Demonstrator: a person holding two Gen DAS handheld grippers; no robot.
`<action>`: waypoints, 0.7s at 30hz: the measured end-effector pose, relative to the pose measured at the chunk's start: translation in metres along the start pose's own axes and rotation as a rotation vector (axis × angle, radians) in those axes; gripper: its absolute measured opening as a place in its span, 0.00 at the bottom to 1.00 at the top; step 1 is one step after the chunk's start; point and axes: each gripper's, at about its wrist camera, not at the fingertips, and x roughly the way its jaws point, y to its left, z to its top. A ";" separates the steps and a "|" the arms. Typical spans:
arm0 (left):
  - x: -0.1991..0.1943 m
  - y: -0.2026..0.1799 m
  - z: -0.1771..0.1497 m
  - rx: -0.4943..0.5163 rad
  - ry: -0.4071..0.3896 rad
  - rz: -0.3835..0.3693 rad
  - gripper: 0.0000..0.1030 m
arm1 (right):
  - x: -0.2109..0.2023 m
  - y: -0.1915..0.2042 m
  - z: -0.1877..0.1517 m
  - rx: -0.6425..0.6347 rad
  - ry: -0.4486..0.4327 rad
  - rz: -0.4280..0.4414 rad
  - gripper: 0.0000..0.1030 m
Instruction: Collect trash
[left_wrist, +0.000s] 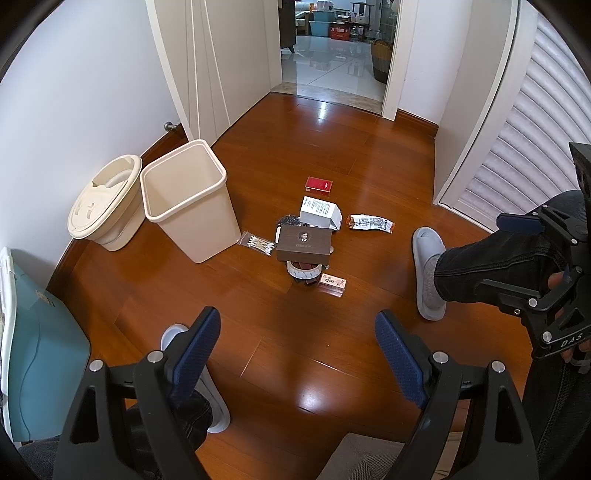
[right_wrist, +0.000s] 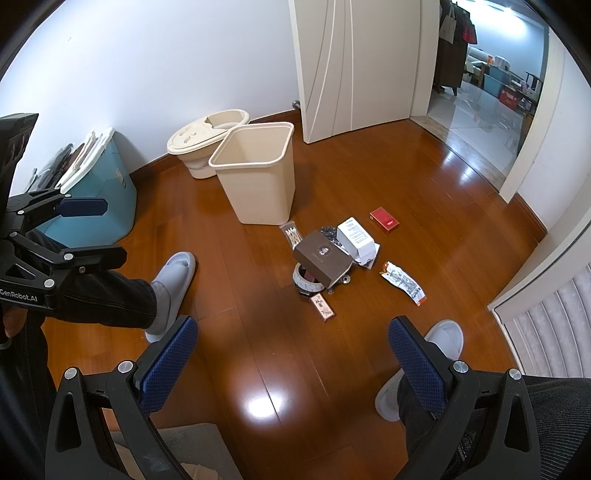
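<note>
- We are holding our left gripper (left_wrist: 297, 354) wide open, with nothing in it.
- We are holding our right gripper (right_wrist: 291, 363) wide open, empty too.
- Trash (left_wrist: 303, 243) is lying beside the bin (left_wrist: 190, 201).

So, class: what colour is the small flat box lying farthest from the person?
Red box, clearest in the right wrist view.

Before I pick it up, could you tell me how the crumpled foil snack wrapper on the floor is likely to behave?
The crumpled silver-and-orange foil snack wrapper looks torn open and flattened, so probably very light and floppy. It lies flat on glossy wood, so it may slide when nudged.
</note>
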 end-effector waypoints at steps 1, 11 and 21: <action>0.000 0.000 0.000 0.001 -0.001 0.001 0.83 | 0.000 0.000 0.000 0.000 0.000 0.000 1.00; 0.000 0.000 0.002 0.001 0.001 0.000 0.83 | 0.001 0.002 0.000 0.000 -0.001 0.000 1.00; 0.001 0.001 0.001 -0.002 0.002 0.002 0.83 | 0.000 0.000 0.000 0.002 -0.001 -0.001 1.00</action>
